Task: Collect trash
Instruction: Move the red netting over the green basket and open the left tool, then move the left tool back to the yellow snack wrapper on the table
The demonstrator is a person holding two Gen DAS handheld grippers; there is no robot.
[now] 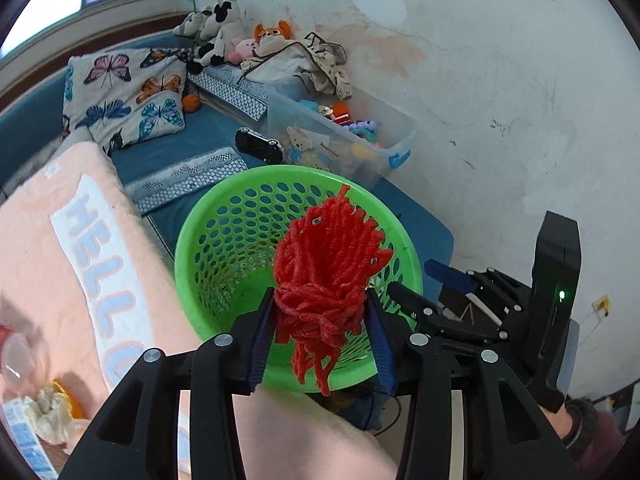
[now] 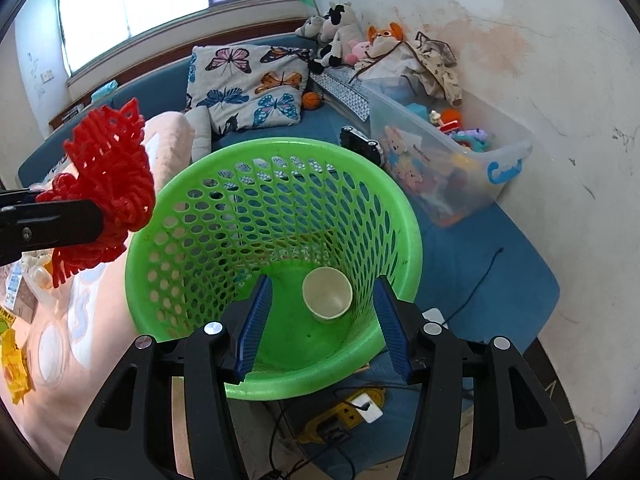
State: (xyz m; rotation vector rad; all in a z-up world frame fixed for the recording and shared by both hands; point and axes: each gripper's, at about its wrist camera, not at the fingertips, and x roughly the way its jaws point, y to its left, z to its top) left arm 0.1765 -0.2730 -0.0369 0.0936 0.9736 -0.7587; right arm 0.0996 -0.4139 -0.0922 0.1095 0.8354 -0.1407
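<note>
At the centre of the left wrist view, a bundle of red foam netting (image 1: 324, 280) sits pinched between the ribbed blue pads of the left gripper (image 1: 322, 312), above the perforated green plastic basket (image 1: 208, 240). The right gripper (image 2: 322, 312) stands apart and empty over the rim; a white paper cup (image 2: 327, 294) lies inside.

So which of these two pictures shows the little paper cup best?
The right wrist view: the paper cup lies in plain sight on the bottom of the green basket. In the left wrist view the red mesh netting blocks the basket's bottom, so no cup shows.
</note>
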